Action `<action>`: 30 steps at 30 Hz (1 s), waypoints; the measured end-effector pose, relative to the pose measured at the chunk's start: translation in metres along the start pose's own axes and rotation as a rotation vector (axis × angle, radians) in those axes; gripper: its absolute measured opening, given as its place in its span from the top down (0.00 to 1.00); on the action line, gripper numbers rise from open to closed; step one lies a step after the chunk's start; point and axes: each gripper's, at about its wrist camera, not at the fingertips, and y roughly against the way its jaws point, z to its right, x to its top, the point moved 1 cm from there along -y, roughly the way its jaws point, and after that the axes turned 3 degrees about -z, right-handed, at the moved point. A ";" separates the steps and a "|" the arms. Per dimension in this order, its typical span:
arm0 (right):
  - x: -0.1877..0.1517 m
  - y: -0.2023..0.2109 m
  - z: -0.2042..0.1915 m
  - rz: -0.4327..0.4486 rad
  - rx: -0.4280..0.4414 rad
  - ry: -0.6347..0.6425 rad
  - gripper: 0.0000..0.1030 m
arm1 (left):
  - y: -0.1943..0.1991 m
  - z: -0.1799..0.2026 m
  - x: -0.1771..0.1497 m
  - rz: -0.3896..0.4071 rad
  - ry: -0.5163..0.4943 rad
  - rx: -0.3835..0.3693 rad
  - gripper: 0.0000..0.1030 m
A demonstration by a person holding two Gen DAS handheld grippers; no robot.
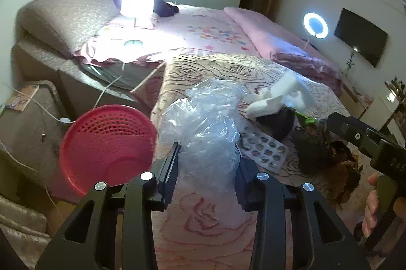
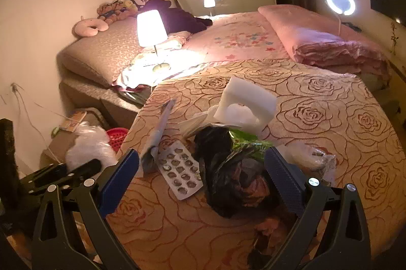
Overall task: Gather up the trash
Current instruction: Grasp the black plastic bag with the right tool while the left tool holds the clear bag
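My left gripper (image 1: 206, 168) is shut on a crumpled clear plastic bag (image 1: 203, 122), held at the bed's left edge beside a red mesh basket (image 1: 106, 148). The bag (image 2: 87, 150) and basket (image 2: 116, 139) also show at the left of the right wrist view. My right gripper (image 2: 203, 178) is open over a trash pile on the rose-patterned blanket (image 2: 330, 117): a black plastic bag (image 2: 228, 178), an empty blister tray (image 2: 181, 173), a green wrapper (image 2: 247, 143), white foam (image 2: 248, 100) and a folded grey paper (image 2: 158, 133).
A lit lamp (image 1: 137, 1) stands on the bed near the pillows. A folded pink quilt (image 2: 317, 39) lies at the far right. A ring light (image 2: 340, 2) stands beyond it. A low cabinet (image 1: 30, 122) with cables stands left of the basket.
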 end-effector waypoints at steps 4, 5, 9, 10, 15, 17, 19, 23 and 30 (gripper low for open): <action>-0.003 -0.007 0.001 -0.022 -0.018 0.019 0.07 | 0.002 -0.011 -0.002 0.007 0.021 0.010 0.65; -0.004 -0.008 0.001 -0.028 -0.020 0.025 0.07 | 0.002 -0.014 -0.002 0.007 0.027 0.013 0.65; -0.012 -0.012 0.002 -0.048 -0.074 0.078 0.13 | 0.001 -0.018 -0.006 0.002 0.034 0.014 0.64; -0.015 -0.016 0.005 -0.068 -0.075 0.080 0.17 | 0.001 -0.019 -0.007 0.001 0.035 0.014 0.65; -0.030 -0.032 0.014 -0.145 -0.071 0.072 0.33 | -0.001 -0.021 -0.011 -0.005 0.043 0.014 0.64; -0.032 -0.035 0.009 -0.148 -0.076 0.109 0.36 | -0.001 -0.022 -0.011 -0.004 0.046 0.014 0.64; -0.034 -0.039 0.003 -0.146 -0.095 0.146 0.45 | -0.001 -0.023 -0.012 -0.005 0.048 0.014 0.64; -0.036 -0.043 0.002 -0.139 -0.134 0.193 0.57 | -0.001 -0.023 -0.012 -0.006 0.046 0.020 0.64; -0.018 -0.024 0.006 -0.138 0.049 0.105 0.72 | 0.008 -0.026 -0.010 0.018 0.047 0.025 0.64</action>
